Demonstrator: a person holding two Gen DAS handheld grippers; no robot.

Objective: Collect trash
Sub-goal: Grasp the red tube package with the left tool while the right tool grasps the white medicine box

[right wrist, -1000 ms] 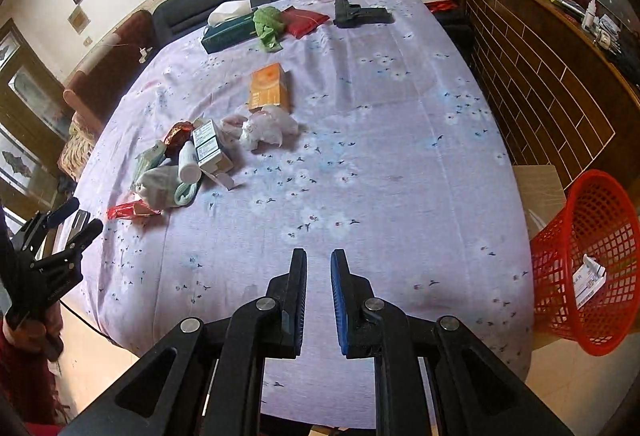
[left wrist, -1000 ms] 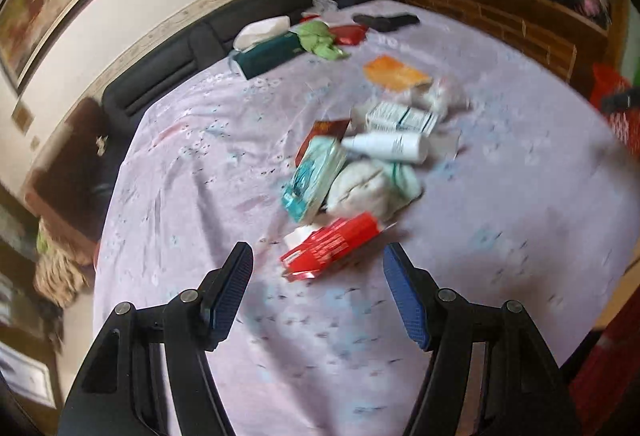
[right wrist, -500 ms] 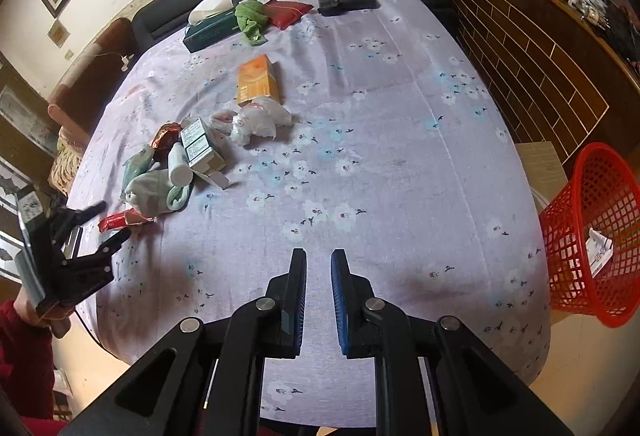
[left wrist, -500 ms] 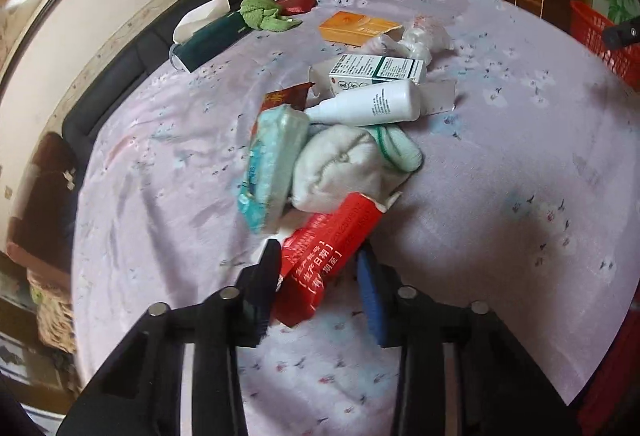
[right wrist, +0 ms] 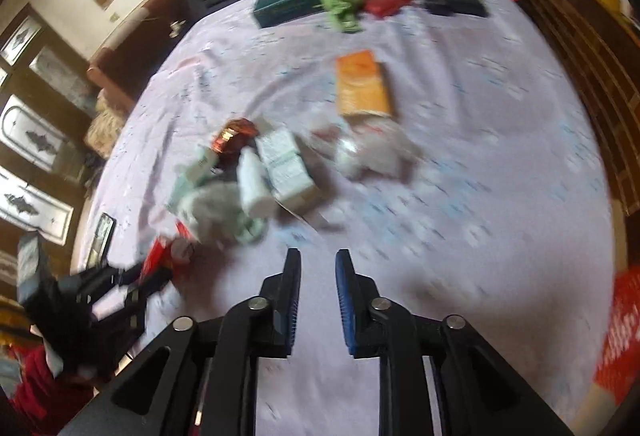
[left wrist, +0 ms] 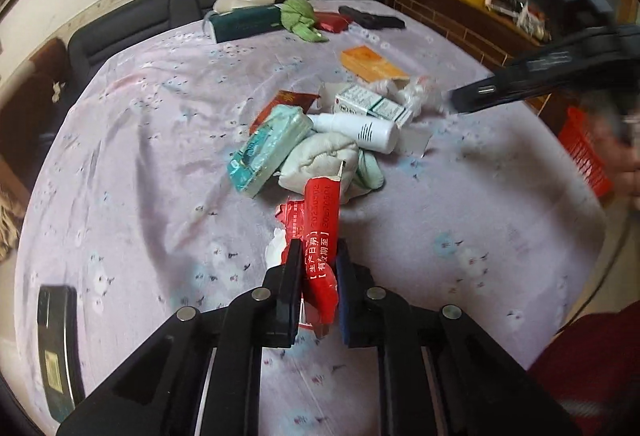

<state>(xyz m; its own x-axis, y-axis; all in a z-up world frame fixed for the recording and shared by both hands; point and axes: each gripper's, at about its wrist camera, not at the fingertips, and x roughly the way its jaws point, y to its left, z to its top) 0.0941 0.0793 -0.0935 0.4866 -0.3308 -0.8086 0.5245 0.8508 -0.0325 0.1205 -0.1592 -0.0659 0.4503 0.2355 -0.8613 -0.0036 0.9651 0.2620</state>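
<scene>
At 6 o'clock of the left wrist view we see the left hand-held gripper pinching a red wrapper, pads tight on both sides, its far end poking up toward 12. Just past it, a pile on the purple-clothed counter: white sock bundle, teal tissue pack at its 9 o'clock, white bottle at its 1 o'clock, then a white-green carton and a crumpled clear bag. Orange box lies flat farther toward 12, apart from the pile.

Containers: red mesh basket sits off the counter edge at 3 o'clock; contents cannot be told, blurred and partly hidden. Dark green tissue box at 11 o'clock holds white tissue sticking out of its top; green cloth beside it.

Right wrist view is blurred. Right hand-held gripper is over bare cloth at 6 o'clock, jaws opening, slightly apart, nothing between them. Pile sits at its 10 o'clock. Basket edge shows at 4 o'clock.
</scene>
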